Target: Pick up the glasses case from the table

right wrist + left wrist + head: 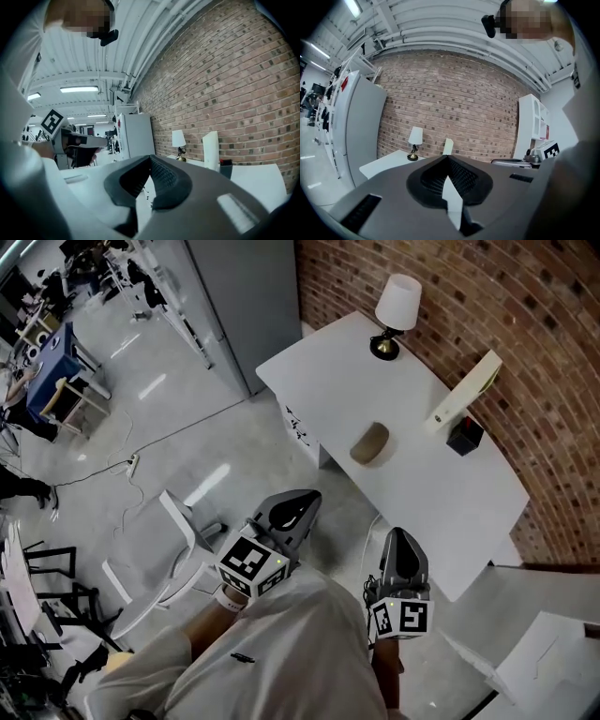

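The glasses case point(370, 443), a tan oval, lies on the white table point(450, 502) near its front edge, in the head view. Both grippers hover short of the table, over the floor and apart from the case. My left gripper point(308, 496) points toward the table's near side, jaws together and empty. My right gripper point(397, 533) sits to its right, also shut with nothing in it. In the left gripper view the gripper point(448, 157) hides the case. The right gripper view shows that gripper point(151, 157) closed, and no case.
On the table stand a white-shaded lamp point(397, 310), a leaning white panel point(464, 395) and a small black box point(465, 435). A brick wall point(525, 324) backs the table. A white chair point(173, 549) stands on the floor at left, a grey cabinet point(244, 296) beyond.
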